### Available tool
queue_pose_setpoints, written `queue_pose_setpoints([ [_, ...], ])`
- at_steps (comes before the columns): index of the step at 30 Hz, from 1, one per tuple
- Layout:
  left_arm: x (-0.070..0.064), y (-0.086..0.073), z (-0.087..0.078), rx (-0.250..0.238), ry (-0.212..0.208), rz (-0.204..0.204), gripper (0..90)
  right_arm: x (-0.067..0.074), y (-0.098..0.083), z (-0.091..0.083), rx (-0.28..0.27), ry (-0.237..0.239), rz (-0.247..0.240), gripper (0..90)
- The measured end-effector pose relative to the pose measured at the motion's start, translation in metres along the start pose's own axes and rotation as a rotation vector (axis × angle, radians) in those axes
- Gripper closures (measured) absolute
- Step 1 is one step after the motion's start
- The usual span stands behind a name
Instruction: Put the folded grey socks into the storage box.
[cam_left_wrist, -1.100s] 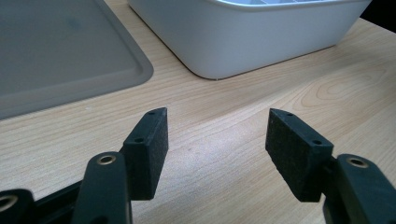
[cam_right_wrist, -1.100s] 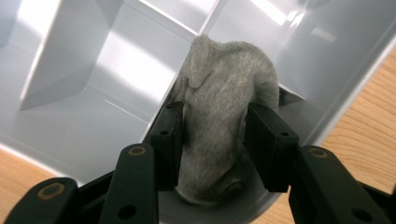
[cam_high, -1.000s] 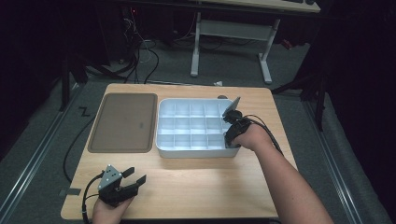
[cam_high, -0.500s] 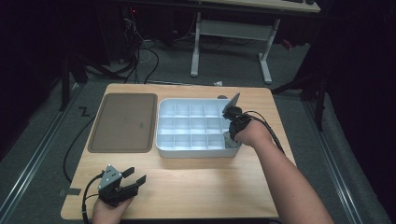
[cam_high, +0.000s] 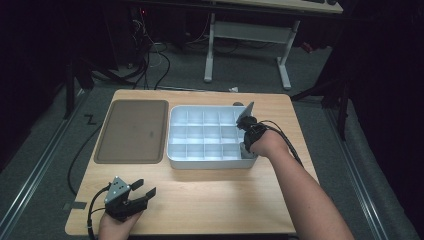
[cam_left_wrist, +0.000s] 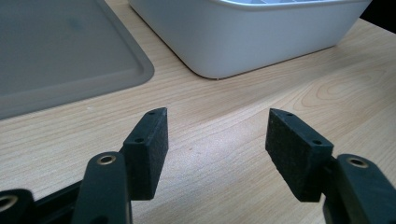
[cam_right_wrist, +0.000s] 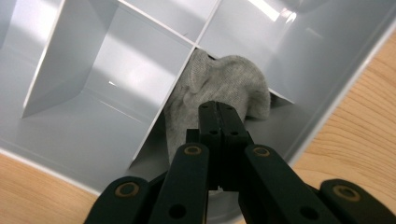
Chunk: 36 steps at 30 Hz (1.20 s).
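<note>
A white tray (cam_high: 210, 161) with several compartments stands in the middle of the wooden table. A grey sock (cam_right_wrist: 224, 84) lies bunched in its near right corner compartment, draped against a divider (cam_right_wrist: 93, 70). My right gripper (cam_high: 245, 148) points down into that compartment. In the right gripper view its jaws (cam_right_wrist: 217, 106) are pressed flat together, shut, with the tips against the sock. I cannot tell whether any fabric is pinched. My left gripper (cam_high: 145, 187) rests near the table's front left edge. It stands open (cam_left_wrist: 217, 135) over bare wood, holding nothing.
A flat brown tray (cam_high: 131, 131) lies left of the white one, and its corner (cam_left_wrist: 56, 56) shows in the left gripper view, with the white tray's outer wall (cam_left_wrist: 252, 37) beyond. A cable (cam_high: 287, 145) trails from the right gripper. A desk frame (cam_high: 245, 35) stands past the table.
The right hand has shifted slightly over the white tray's near right corner. The left hand has stayed where it was.
</note>
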<state>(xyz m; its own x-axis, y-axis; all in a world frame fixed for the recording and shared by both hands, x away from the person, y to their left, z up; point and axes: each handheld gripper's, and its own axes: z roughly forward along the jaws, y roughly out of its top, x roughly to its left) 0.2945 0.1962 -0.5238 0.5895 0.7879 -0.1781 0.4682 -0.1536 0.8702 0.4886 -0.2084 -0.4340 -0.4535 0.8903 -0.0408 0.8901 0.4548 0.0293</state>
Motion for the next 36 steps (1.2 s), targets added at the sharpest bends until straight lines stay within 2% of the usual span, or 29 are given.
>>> queue_pose_setpoints([
  [5,0.0,0.0,0.0,0.0,0.0,0.0,39.9,0.002,0.003,0.009,0.021,-0.013,-0.018,90.0],
  [6,0.0,0.0,0.0,0.001,-0.002,0.0,39.9,0.002,0.003,0.01,0.026,-0.012,-0.007,90.0],
  [14,-0.001,0.0,0.001,0.005,-0.006,0.002,39.9,0.001,0.004,0.02,0.037,-0.025,-0.016,90.0],
  [17,-0.001,0.0,0.001,0.005,-0.007,0.001,39.9,0.001,0.004,0.015,0.039,-0.016,-0.014,90.0],
  [18,-0.001,-0.001,0.001,0.005,-0.006,0.002,39.9,0.0,0.005,0.013,0.033,-0.017,-0.021,90.0],
  [22,-0.002,-0.001,0.002,0.009,-0.009,0.006,39.9,-0.005,0.007,0.0,-0.01,-0.027,0.006,90.0],
  [28,-0.001,-0.001,0.001,0.005,-0.007,0.001,39.9,-0.005,0.012,0.012,0.025,-0.048,0.01,90.0],
  [33,-0.001,-0.001,0.001,0.01,-0.01,0.005,39.9,-0.001,0.017,0.024,0.06,-0.072,-0.009,90.0],
  [34,-0.001,-0.001,0.001,0.01,-0.011,0.005,39.9,0.001,0.017,0.025,0.064,-0.075,0.004,90.0],
  [35,-0.001,-0.001,0.001,0.01,-0.012,0.005,39.9,0.001,0.018,0.027,0.063,-0.083,-0.017,90.0],
  [36,-0.001,-0.001,0.001,0.008,-0.012,0.005,39.9,0.001,0.018,0.028,0.068,-0.082,-0.017,90.0],
])
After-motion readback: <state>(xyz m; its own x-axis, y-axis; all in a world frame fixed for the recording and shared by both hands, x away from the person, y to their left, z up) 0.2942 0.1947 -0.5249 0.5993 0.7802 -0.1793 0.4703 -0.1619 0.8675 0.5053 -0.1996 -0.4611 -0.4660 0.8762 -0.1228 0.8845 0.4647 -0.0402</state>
